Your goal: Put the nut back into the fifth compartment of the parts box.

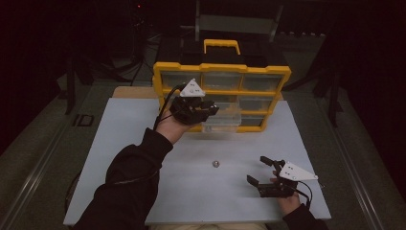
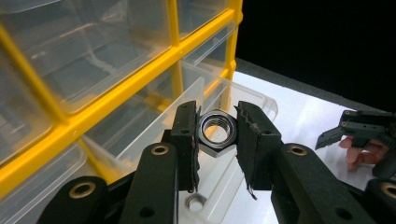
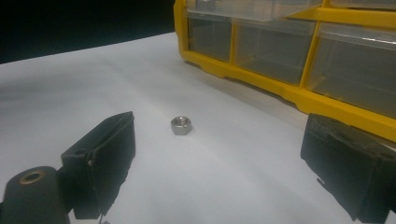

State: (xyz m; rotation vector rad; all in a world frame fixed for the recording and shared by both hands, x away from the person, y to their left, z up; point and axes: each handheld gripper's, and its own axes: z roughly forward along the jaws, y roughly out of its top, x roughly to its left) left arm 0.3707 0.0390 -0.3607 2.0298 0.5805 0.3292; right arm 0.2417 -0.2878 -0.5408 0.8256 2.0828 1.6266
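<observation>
White rectangular tabletop board [image 1: 143,158] under dim light, dark surroundings; yellow plastic organiser cabinet with clear drawers [image 1: 220,69] stands upright at the far edge, a yellow carry handle [image 1: 221,44] on top. Left gripper [image 2: 217,133], raised in front of the cabinet face, is clamped narrow on a grey hexagonal steel nut [image 2: 216,131]; in the left gripper view the nut sits edge-held between the two black pads, threaded bore facing the camera, bright rim, flats pressed against both pads. Directly beneath and behind it, one clear plastic drawer [image 2: 243,100] is pulled out from the cabinet's lower rows; a second small steel nut [image 2: 195,202] lies on that drawer's floor, seen through the gap under the jaws. Other drawers shut; contents cannot be made out. Mid-table, a loose small grey hex nut [image 1: 215,164] lies flat on the white board, well apart from both grippers. Right gripper [image 1: 262,168] rests low near the front right of the board, jaws spread wide with nothing between them, the loose nut ahead of it
</observation>
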